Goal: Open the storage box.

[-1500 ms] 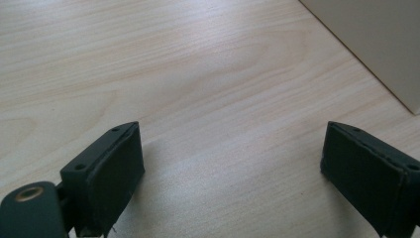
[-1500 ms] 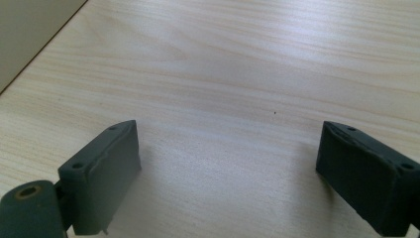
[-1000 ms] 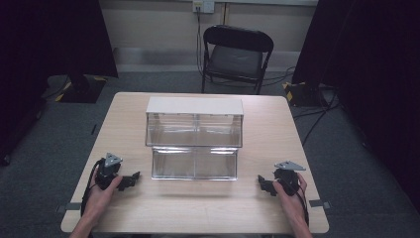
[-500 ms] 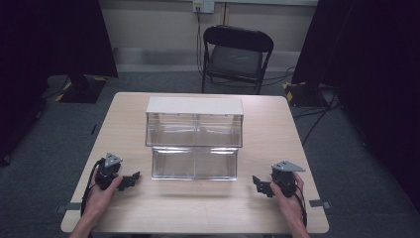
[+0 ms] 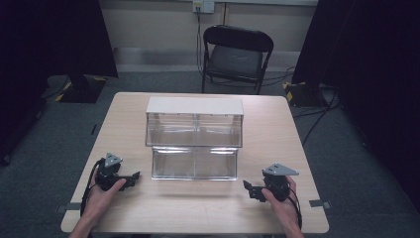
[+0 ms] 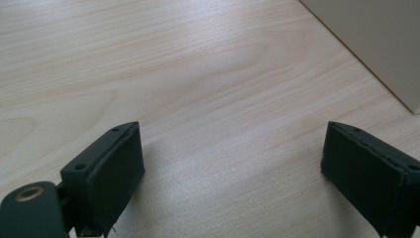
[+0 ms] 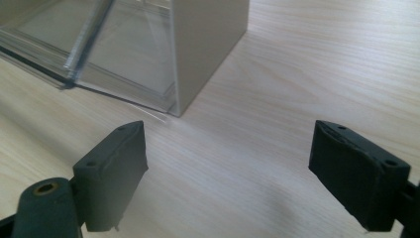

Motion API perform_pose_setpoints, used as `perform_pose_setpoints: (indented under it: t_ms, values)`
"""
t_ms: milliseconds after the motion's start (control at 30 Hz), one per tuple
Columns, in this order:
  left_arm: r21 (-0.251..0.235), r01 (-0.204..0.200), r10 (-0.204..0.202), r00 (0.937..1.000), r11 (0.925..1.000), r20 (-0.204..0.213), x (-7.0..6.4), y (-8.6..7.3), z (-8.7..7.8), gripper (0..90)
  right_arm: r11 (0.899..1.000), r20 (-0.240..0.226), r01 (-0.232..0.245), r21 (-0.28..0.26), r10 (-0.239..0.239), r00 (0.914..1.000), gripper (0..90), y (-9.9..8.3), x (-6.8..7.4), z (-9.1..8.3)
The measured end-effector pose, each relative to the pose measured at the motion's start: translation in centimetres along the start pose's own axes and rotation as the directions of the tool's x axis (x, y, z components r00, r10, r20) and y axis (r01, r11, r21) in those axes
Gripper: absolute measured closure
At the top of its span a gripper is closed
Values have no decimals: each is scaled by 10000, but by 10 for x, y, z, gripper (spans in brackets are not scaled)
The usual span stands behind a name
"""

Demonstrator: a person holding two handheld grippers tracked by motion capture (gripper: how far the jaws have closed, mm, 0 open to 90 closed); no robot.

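I hold two tools — my left hand-held gripper (image 5: 132, 177) spread wide over bare worktop (image 5: 277, 134), my right hand-held gripper (image 5: 249, 190) equally wide. Between them stands one two-tier bin (image 5: 194, 139): clear fronts, beige top and sides, mid-worktop, touching neither.

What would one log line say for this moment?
left claw: open, empty | right claw: open, empty | clear two-tier bin: mid-table, untouched | both claws beside its front corners

floor: grey carpet (image 5: 346, 163) | furniture: black folding chair (image 5: 236, 57) behind wooden table (image 5: 277, 134) | sides: black curtains (image 5: 376, 59)
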State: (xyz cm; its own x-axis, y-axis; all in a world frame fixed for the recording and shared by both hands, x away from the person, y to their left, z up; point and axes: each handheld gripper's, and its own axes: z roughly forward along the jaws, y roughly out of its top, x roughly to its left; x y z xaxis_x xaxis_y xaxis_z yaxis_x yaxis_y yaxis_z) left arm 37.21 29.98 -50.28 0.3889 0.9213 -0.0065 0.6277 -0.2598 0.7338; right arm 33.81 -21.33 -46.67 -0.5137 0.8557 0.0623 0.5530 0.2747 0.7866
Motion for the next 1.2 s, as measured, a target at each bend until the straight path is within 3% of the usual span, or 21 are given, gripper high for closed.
perform_pose_setpoints:
  t_ms: [233,567,1200]
  values:
    - [-2,3,-3,10000,10000,1,0,0,0,89,9996,-606,284,9,-283,9978,141,2,12,3]
    - [-4,19,-19,10000,10000,8,0,0,0,89,9988,-927,474,-107,-482,9945,141,8,24,11]
    - [-2,17,-17,10000,10000,6,0,0,0,89,9986,-1026,363,-381,-400,9939,137,16,29,16]
